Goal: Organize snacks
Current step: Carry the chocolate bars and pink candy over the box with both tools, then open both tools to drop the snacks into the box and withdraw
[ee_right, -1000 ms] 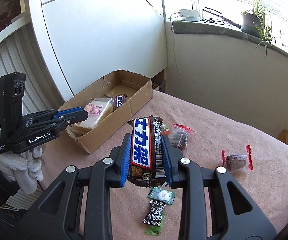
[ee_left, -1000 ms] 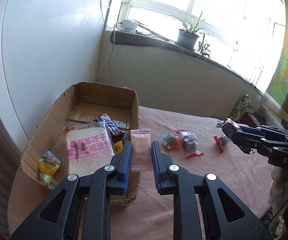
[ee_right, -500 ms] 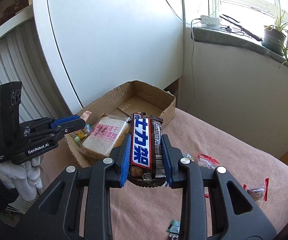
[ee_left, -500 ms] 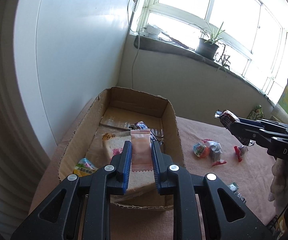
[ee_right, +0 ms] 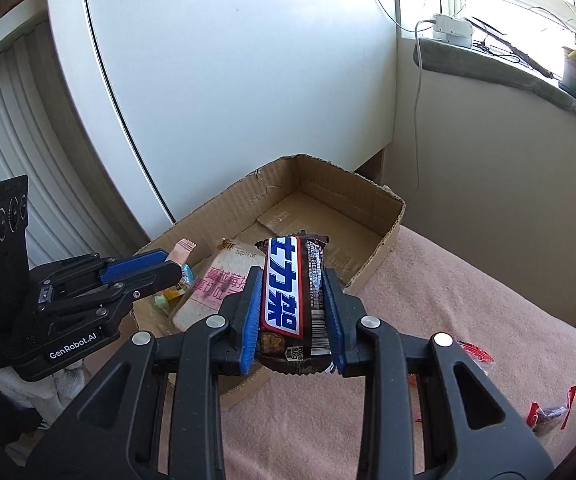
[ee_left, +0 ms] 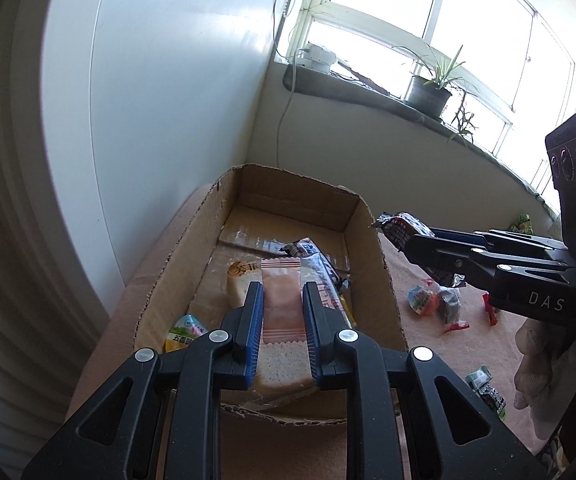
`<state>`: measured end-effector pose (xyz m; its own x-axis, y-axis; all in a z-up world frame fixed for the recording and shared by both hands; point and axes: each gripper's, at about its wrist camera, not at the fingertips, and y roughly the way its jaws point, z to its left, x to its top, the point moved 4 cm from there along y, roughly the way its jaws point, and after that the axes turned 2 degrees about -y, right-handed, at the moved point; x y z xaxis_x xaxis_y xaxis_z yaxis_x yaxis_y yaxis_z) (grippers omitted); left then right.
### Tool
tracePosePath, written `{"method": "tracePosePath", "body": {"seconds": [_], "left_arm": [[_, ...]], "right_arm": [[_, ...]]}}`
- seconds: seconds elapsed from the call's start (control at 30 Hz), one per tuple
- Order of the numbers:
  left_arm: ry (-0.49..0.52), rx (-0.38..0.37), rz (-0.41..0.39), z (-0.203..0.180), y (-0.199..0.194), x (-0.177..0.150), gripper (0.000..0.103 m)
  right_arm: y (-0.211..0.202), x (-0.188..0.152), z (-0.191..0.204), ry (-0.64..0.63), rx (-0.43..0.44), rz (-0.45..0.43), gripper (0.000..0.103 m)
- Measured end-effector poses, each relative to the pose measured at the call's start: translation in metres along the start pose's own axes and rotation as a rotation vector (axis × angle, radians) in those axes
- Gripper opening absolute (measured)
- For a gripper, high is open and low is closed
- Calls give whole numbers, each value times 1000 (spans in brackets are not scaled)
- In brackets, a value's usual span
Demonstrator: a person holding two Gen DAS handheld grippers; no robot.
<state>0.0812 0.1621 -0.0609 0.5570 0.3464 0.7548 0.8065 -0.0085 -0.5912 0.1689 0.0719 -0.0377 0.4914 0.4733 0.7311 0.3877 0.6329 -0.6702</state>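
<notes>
The cardboard box (ee_left: pixel 371 264) is bare at its far end (near half crowded by bread packet (ee_right: pixel 212 292)).

Bright multi-pane window (ee_left: pixel 427 28); potted green plant (ee_left: pixel 427 90) on grey sill (ee_left: pixel 347 92); white wall panel (ee_right: pixel 228 80); pink cloth-covered surface (ee_right: pixel 467 300).

Left tongs (ee_left: pixel 282 326), pink sachet (ee_left: pixel 281 300) clamped: moved from beside the cardboard box (ee_left: pixel 371 256) to above the bread pack (ee_left: pixel 284 364) inside. Right tongs (ee_right: pixel 292 314), chocolate bar (ee_right: pixel 293 300) clamped: moved from above the loose snacks to the box's near edge.
</notes>
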Motion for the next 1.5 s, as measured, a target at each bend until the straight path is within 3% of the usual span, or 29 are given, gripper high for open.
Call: {"method": "tracePosePath", "body": {"seconds": [0.53, 0.6, 0.67, 0.73, 1.0, 1.27, 1.43, 1.5], "left_arm": [[4, 19, 5, 1, 3, 0, 22], [4, 27, 2, 1, 3, 1, 31], [2, 31, -2, 2, 1, 0, 40], [2, 37, -9, 2, -1, 0, 46], [13, 45, -30, -4, -10, 2, 60], [44, 24, -41, -20, -19, -1, 60], [64, 5, -50, -34, -27, -4, 60], [75, -3, -52, -41, -30, -6, 60]], "right_arm": [[19, 8, 10, -3, 20, 7, 30], [18, 8, 9, -5, 12, 6, 36], [16, 7, 8, -6, -1, -2, 60], [11, 7, 5, -2, -18, -13, 65], [-3, 1, -10, 32, -55, -15, 65], [-36, -13, -26, 121, -48, -112, 65], [-53, -26, -37, 137, -60, -95, 66], [-60, -33, -44, 153, -69, -83, 73]]}}
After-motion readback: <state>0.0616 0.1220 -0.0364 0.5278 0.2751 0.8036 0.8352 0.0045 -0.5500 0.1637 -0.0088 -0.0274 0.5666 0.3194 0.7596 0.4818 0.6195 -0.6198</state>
